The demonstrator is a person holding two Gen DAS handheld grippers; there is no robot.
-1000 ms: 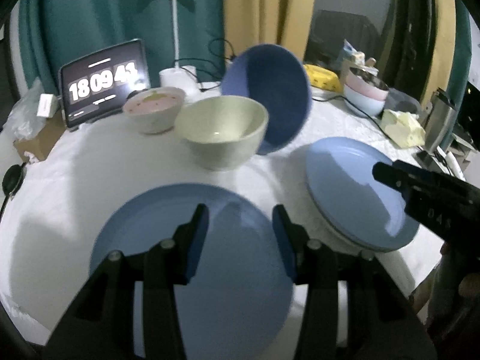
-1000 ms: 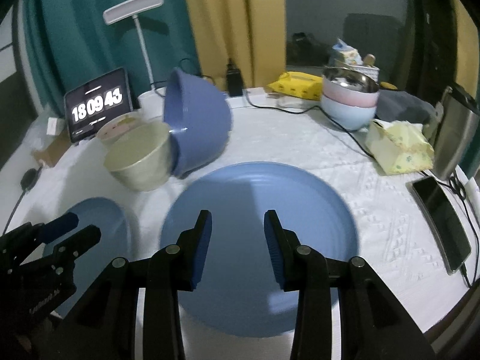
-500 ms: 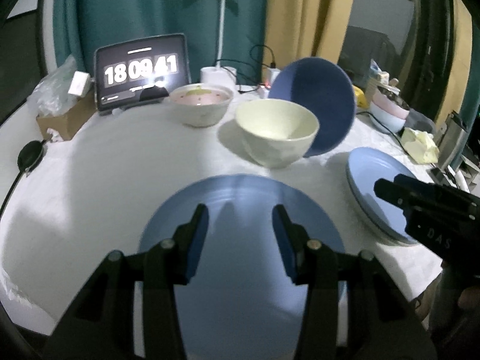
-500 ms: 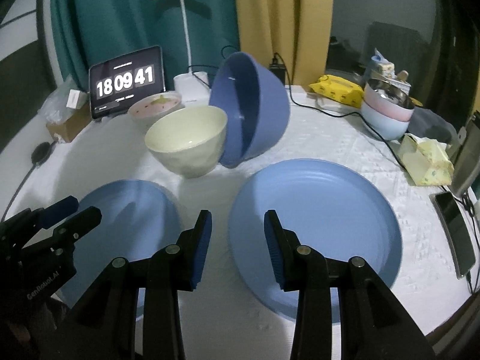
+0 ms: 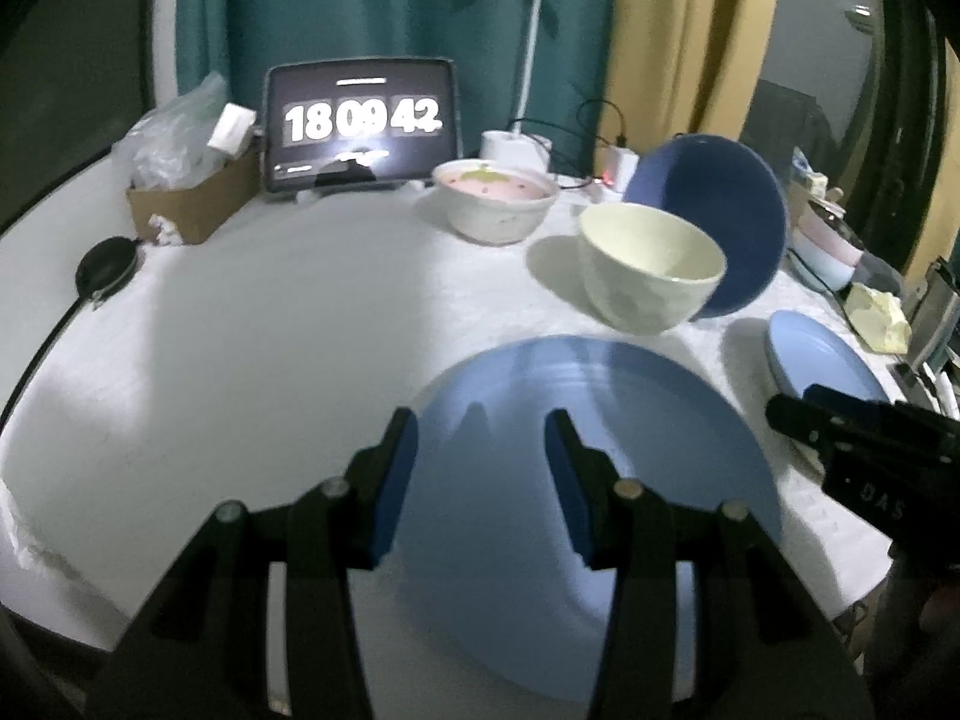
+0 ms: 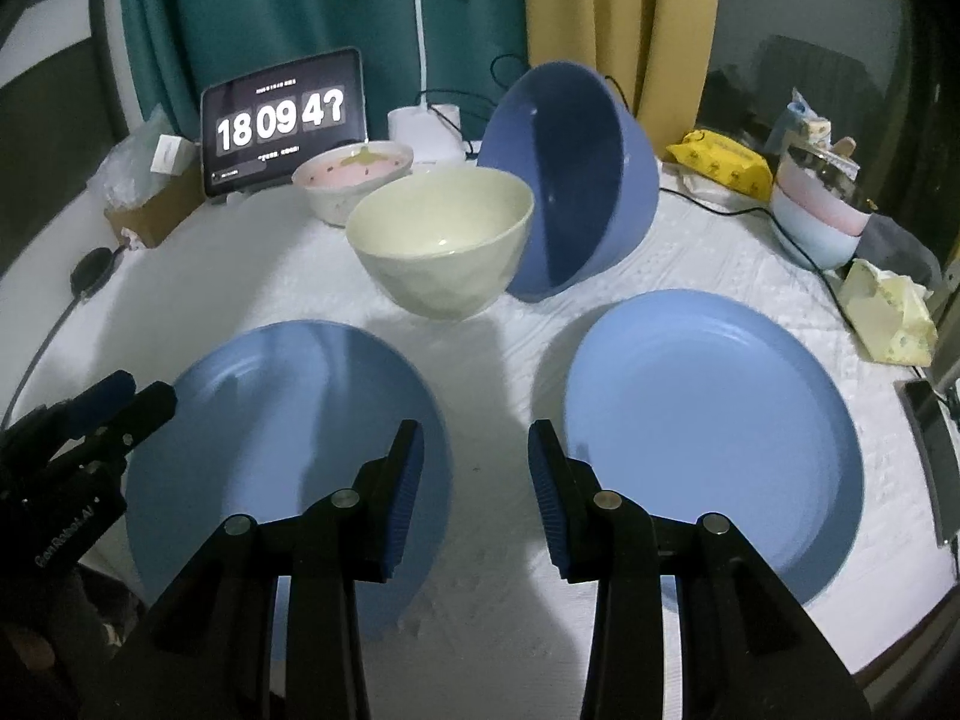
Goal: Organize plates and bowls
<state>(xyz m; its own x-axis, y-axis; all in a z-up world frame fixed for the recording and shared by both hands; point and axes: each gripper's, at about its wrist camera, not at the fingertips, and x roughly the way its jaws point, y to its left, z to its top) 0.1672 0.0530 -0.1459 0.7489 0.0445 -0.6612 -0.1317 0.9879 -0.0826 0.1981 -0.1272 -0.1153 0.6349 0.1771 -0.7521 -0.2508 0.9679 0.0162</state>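
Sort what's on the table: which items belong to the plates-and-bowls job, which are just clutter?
Job items:
left blue plate
right blue plate
cream bowl
tilted dark blue bowl, leaning on the cream bowl
pink-lined bowl

Lying about:
clock tablet
desk lamp
cardboard box
yellow packet
phone

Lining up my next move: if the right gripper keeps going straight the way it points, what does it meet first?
Probably bare tablecloth: the right gripper points down at the gap between the left plate and right plate. Depth is unclear.
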